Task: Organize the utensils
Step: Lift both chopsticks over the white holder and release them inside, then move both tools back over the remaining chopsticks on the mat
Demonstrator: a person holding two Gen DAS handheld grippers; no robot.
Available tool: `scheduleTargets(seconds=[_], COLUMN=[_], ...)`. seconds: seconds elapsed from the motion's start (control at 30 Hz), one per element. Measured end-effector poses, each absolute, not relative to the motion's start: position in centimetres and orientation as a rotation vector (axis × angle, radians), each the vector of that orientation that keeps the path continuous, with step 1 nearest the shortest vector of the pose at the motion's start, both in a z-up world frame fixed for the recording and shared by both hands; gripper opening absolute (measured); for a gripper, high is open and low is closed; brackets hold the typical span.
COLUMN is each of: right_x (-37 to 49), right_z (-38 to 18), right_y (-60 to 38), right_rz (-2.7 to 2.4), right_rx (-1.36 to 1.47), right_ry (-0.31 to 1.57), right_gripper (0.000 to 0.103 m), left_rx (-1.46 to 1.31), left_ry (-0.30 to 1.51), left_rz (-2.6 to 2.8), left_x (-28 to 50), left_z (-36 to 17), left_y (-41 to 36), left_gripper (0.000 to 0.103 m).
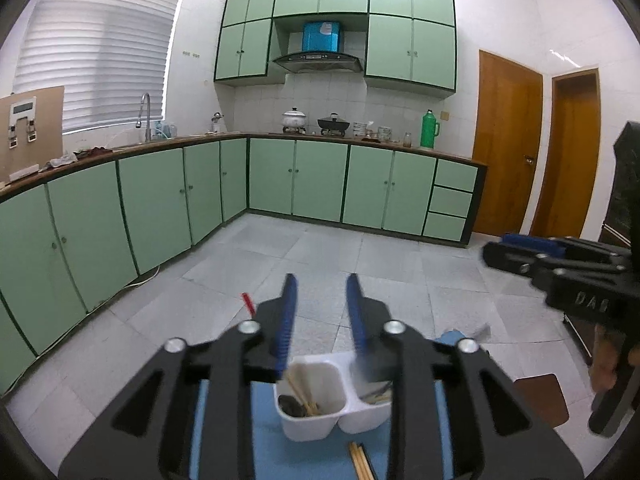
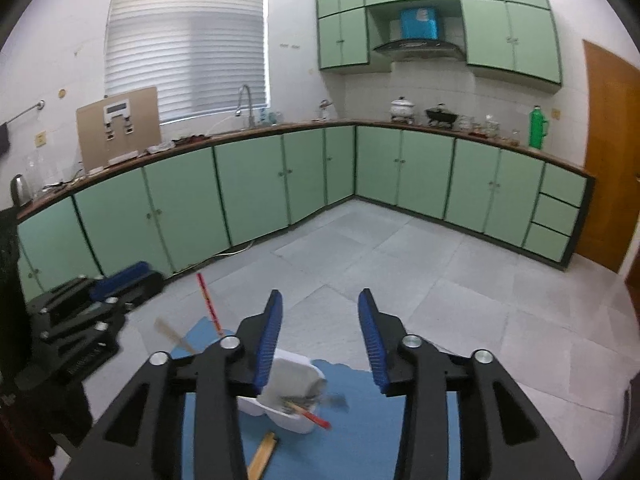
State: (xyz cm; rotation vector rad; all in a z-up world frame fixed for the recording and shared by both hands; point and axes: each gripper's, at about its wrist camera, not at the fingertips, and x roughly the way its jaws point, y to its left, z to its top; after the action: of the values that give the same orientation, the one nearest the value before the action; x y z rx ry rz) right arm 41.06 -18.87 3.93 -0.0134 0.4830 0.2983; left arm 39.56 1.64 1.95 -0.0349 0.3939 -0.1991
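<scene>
A white two-compartment utensil holder point(image 1: 312, 420) stands on a blue mat point(image 1: 264, 440) below both grippers. It holds wooden chopsticks point(image 1: 300, 394) and dark spoons; it also shows in the right wrist view point(image 2: 292, 420) with a red-tipped utensil point(image 2: 316, 419) in it. Loose wooden chopsticks point(image 1: 360, 462) lie on the mat in front of the holder. My left gripper point(image 1: 320, 284) is open and empty above the holder. My right gripper point(image 2: 320, 300) is open and empty, also above it. A red stick point(image 2: 208, 304) stands up behind the holder.
Green kitchen cabinets point(image 1: 160, 200) run along the left and far walls, with a tiled floor point(image 1: 360, 260) between them and the mat. Wooden doors point(image 1: 508, 148) are at the right. A brown stool corner point(image 1: 540, 396) sits right of the mat.
</scene>
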Motion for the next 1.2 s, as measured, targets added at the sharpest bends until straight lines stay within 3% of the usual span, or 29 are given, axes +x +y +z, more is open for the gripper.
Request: scheduleTargets(seconds=[0.1, 0.3, 0.5, 0.9, 1.2], right_x=[39.1, 32.8, 27.7, 22.4, 20.8], right_z=[3.9, 2.0, -2.6, -15.3, -20.2], right_y=[-20.1, -21.6, -21.0, -18.1, -15.4], right_rz=[0.267, 0.239, 0.228, 0.208, 0.206], right_rx=[-0.003, -0.001, 0.027, 0.07, 0.045], right_ry=[0.464, 0.433, 0.48, 0.698, 0.787], right_gripper=[0.057, 0.077, 0.089, 0.091, 0.09], left_rx=[-0.038, -0.021, -0.017, 0.031, 0.047], left_ry=[0.388, 0.407, 0.505, 0.729, 0.78], left_rz=[-0.193, -0.18, -0.172, -0.117, -0.08], left_x=[37.3, 31.5, 26.5, 22.1, 21.3], left_z=[2.0, 0.1, -4.9, -15.8, -18.8], left_y=[2.4, 2.5, 2.5, 4.4, 4.8], left_gripper=[0.033, 0.053, 0.06, 0.064, 0.068])
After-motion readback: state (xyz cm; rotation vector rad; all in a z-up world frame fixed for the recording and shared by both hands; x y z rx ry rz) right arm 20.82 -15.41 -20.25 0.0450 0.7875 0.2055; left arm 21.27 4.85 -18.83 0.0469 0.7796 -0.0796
